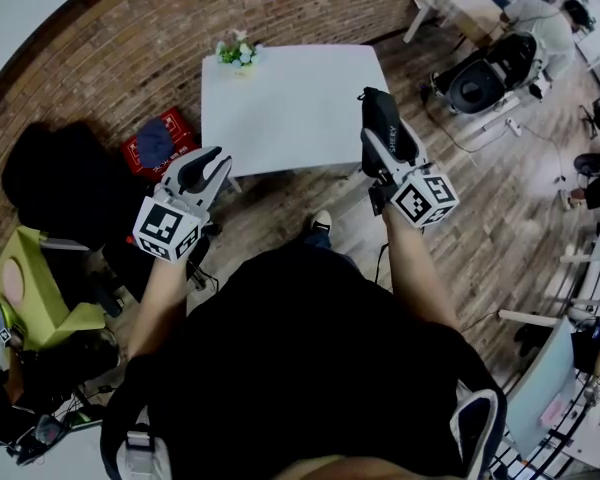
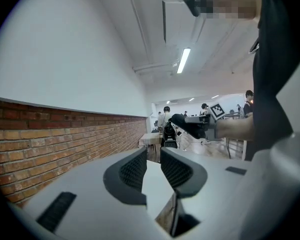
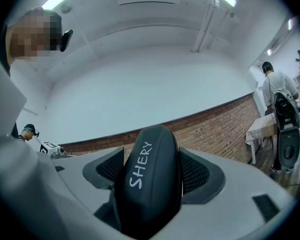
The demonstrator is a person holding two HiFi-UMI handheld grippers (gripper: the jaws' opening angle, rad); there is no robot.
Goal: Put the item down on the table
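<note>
A white table (image 1: 280,108) stands by the brick wall. The black case (image 3: 150,179) is not on it yet: the right gripper (image 1: 388,148) holds it between its jaws, level, above the table's near edge. The left gripper (image 1: 208,165) has its jaws slightly apart with nothing between them. The lowering and the release both remain.

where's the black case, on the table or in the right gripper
In the gripper: the right gripper is shut on the black case, pads pressing both its sides.
</note>
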